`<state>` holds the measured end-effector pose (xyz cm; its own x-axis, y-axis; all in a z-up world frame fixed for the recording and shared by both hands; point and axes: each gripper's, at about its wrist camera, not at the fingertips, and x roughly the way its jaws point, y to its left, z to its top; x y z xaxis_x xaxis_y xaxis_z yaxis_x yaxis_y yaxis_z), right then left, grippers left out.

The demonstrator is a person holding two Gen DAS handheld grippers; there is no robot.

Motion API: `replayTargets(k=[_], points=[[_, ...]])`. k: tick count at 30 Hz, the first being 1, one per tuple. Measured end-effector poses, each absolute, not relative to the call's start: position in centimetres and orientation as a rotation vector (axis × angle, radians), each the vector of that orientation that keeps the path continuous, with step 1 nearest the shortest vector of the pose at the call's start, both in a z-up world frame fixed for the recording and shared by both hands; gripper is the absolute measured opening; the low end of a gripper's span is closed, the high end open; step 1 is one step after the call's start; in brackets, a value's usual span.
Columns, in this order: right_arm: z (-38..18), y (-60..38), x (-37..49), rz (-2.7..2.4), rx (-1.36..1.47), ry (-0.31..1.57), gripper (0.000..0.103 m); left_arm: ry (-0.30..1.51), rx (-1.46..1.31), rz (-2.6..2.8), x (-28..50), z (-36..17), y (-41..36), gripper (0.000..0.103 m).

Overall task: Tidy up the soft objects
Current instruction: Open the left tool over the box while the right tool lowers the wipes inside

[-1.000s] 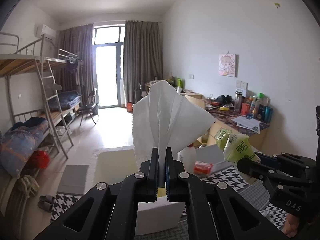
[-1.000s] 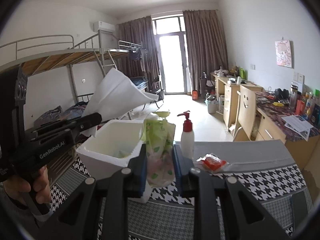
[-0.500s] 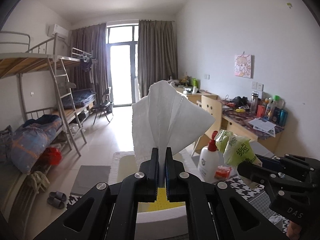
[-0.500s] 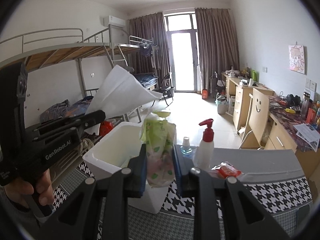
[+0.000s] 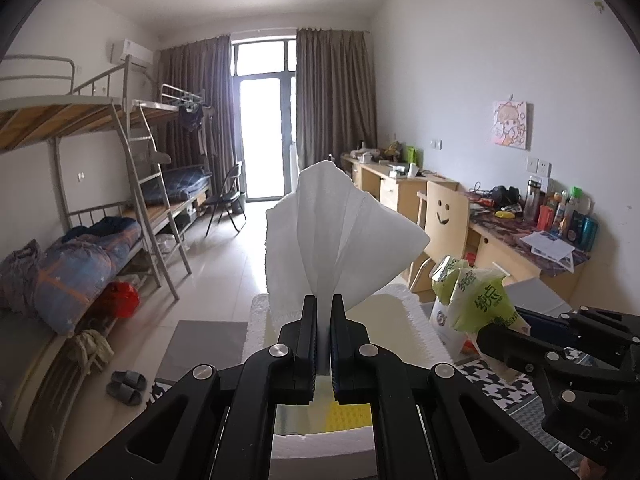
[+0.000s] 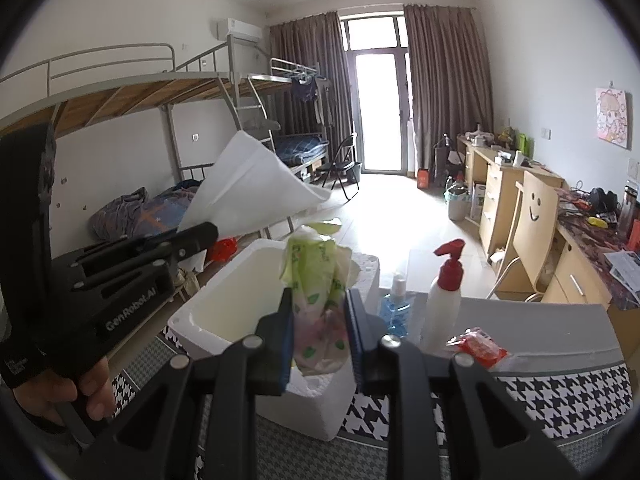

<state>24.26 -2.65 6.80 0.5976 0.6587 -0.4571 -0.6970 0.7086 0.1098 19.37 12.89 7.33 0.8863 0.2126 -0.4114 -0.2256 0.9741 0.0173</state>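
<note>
While both soft things hang over the white foam box, neither is in it yet: the left hand-held gripper pinches a white tissue sheet, the right hand-held gripper clamps a green-patterned soft tissue pack. Dropping them in remains.

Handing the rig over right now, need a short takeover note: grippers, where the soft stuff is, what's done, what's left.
Left gripper: shut on the white tissue, held up over the white foam box.
Right gripper: shut on the green tissue pack, over the box's near corner.
Box sits on the houndstooth cloth; something yellow lies inside it, can't identify.
Also on the table: pump bottle, small blue bottle, red packet.
Done: both soft items picked up.
Left: probably drop both into the box; then maybe the red packet.
</note>
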Motion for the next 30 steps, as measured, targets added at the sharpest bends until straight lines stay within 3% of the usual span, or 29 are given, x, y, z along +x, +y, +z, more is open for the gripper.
replayTargets(k=[24, 26, 28, 30], points=[[5.8, -0.6, 25.9, 0.781, -0.112, 0.547, 0.028, 0.564, -0.05, 0.216, 22.6, 4.2, 15.0, 0.007], [5.6, -0.4, 25.9, 0.779, -0.111, 0.555, 0.028, 0.577, -0.048, 0.196, 22.8, 4.1, 15.1, 0.018], [5.6, -0.4, 26.0, 0.775, -0.114, 0.557, 0.028, 0.576, -0.058, 0.201, 22.6, 4.0, 15.3, 0.053], [5.7, -0.4, 26.0, 0.773, -0.112, 0.556, 0.028, 0.557, -0.06, 0.219, 22.1, 4.1, 15.6, 0.067]])
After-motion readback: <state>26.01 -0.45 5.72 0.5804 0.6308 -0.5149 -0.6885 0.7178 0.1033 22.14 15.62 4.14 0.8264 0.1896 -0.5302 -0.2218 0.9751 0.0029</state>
